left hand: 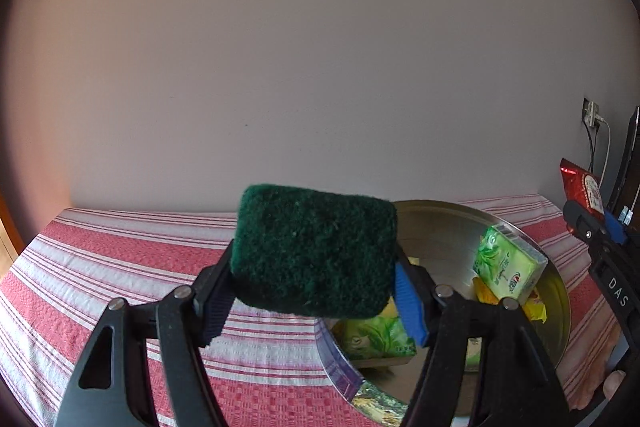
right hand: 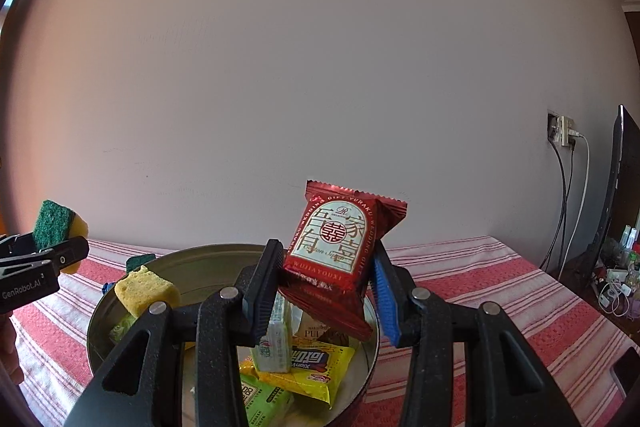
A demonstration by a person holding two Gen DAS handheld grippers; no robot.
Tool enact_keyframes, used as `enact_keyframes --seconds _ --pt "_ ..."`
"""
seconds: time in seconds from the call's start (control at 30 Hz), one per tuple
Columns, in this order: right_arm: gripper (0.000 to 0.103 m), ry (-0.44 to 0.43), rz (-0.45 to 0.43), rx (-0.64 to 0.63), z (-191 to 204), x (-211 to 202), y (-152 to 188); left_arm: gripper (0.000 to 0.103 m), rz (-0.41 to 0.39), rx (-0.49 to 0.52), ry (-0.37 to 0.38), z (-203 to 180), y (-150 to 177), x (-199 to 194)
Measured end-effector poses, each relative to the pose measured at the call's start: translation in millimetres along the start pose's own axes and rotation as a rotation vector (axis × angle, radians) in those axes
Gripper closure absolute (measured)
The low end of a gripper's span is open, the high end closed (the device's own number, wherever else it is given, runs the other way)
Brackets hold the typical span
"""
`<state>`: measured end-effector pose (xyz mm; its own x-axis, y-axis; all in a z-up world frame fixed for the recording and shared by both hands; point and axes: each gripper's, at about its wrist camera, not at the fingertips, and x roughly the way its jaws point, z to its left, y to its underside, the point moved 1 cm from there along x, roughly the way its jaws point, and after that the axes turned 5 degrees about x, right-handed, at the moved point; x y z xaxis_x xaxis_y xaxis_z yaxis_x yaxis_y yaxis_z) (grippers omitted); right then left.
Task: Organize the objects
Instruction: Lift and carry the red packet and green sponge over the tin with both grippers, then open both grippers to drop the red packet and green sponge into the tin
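On the left, the left gripper (left hand: 316, 291) is clamped on a soft scouring sponge with a dark green abrasive face and a yellow foam body (left hand: 314, 251), held up in the air between its pads with the green face toward the camera. That sponge looks feather-light and squashy; the foam gives under the pads, so a grip across the two short sides, as here, should hold without much force, and the rough green face is unlikely to slip. From the right wrist view the same sponge (right hand: 56, 225) shows its yellow layer behind the green.

Just below and to the right of the left gripper sits the round metal tin with a printed outer wall (left hand: 560, 291), on the red-and-white striped cloth (left hand: 100, 267). Inside it lean green tissue packs (left hand: 508, 263), and a second yellow sponge (right hand: 146, 291) rests on the near-left rim.

Over to the right, the right gripper (right hand: 326, 291) is closed on a glossy red foil snack packet with gold lettering and crimped ends (right hand: 340, 247), held upright above the tin. Foil like that is slick and crinkly, light, and its contents probably crush easily, so I'd take it low on the body with gentle pressure, as it is pinched now. Below it in the tin lies a yellow snack wrapper (right hand: 316, 367).
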<state>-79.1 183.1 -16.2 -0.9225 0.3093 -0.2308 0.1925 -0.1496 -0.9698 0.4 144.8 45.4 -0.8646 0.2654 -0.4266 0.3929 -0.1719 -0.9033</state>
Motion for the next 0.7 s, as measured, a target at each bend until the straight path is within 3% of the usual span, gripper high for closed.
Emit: enact_keyframes --seconds 0.27,0.57,0.7 --pt "0.057 -0.021 0.073 0.0 -5 21 8 0.034 0.039 0.045 0.052 -48 -3 18" --pt "0.057 -0.054 0.171 -0.021 11 42 22 0.034 0.097 0.089 0.024 -63 9 42" --pt "0.057 -0.061 0.167 -0.029 15 40 24 0.034 0.1 0.099 0.006 -66 12 49"
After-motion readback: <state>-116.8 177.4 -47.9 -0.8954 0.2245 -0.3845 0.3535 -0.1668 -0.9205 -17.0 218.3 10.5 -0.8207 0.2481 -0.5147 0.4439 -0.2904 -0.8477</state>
